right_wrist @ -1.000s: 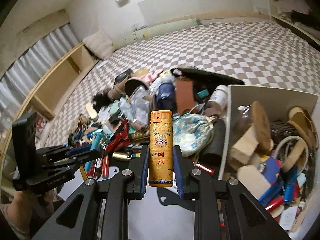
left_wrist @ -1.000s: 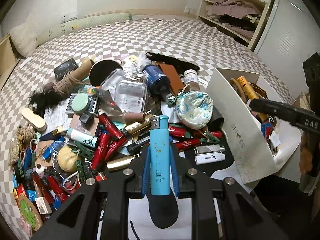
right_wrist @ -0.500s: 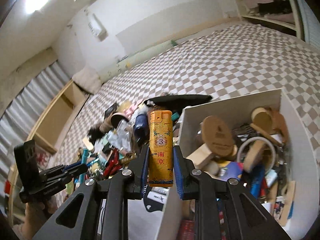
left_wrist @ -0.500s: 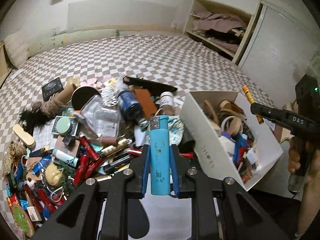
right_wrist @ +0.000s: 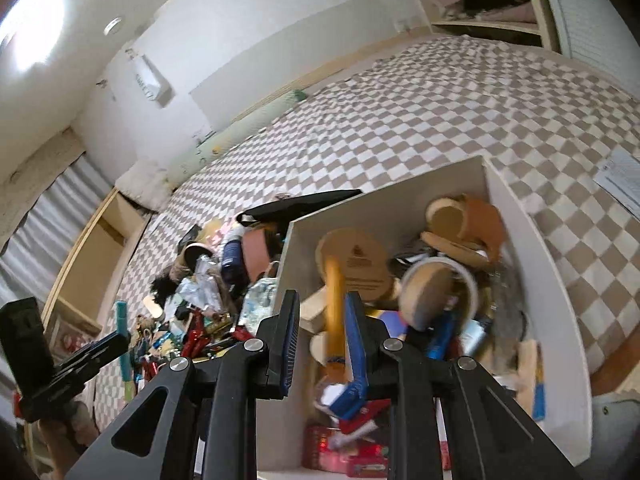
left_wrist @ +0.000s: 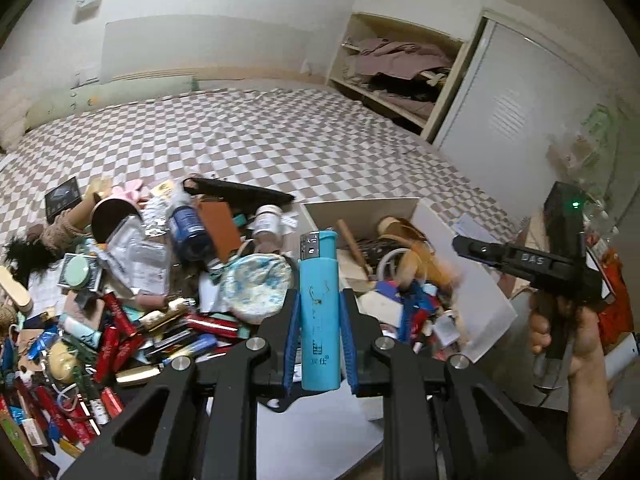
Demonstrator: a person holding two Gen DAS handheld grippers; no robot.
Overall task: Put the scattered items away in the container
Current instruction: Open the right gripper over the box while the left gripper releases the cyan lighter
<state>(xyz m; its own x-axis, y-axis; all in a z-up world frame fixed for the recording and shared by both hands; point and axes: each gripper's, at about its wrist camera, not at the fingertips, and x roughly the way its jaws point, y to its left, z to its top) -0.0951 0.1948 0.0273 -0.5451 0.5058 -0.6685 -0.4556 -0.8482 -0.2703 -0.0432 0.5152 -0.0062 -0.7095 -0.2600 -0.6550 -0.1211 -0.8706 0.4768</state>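
My left gripper [left_wrist: 319, 294] is shut on a light blue lighter [left_wrist: 320, 320], held upright above the near edge of the clutter pile [left_wrist: 140, 280] and just left of the white box [left_wrist: 482, 308]. My right gripper [right_wrist: 322, 296] hangs over the white box [right_wrist: 532, 232] with its jaws open. A yellow lighter [right_wrist: 335, 300] shows as a blur between the jaws, loose beside the right pad and over the box's contents. The box holds wooden discs, tape rings and several small items. The left wrist view shows the right gripper [left_wrist: 480, 248] above the box's right side.
Lighters, tubes, a blue bottle [left_wrist: 186, 228], a patterned round pouch [left_wrist: 256, 286] and a black case [left_wrist: 240, 194] lie heaped on the checked bedspread [left_wrist: 260, 140]. A wardrobe shelf [left_wrist: 396, 76] stands at the back right. A hand [left_wrist: 560, 328] holds the right gripper.
The right gripper moved over the box and opened, letting go of the yellow lighter. The left gripper rose and swung right toward the box, still holding the blue lighter.
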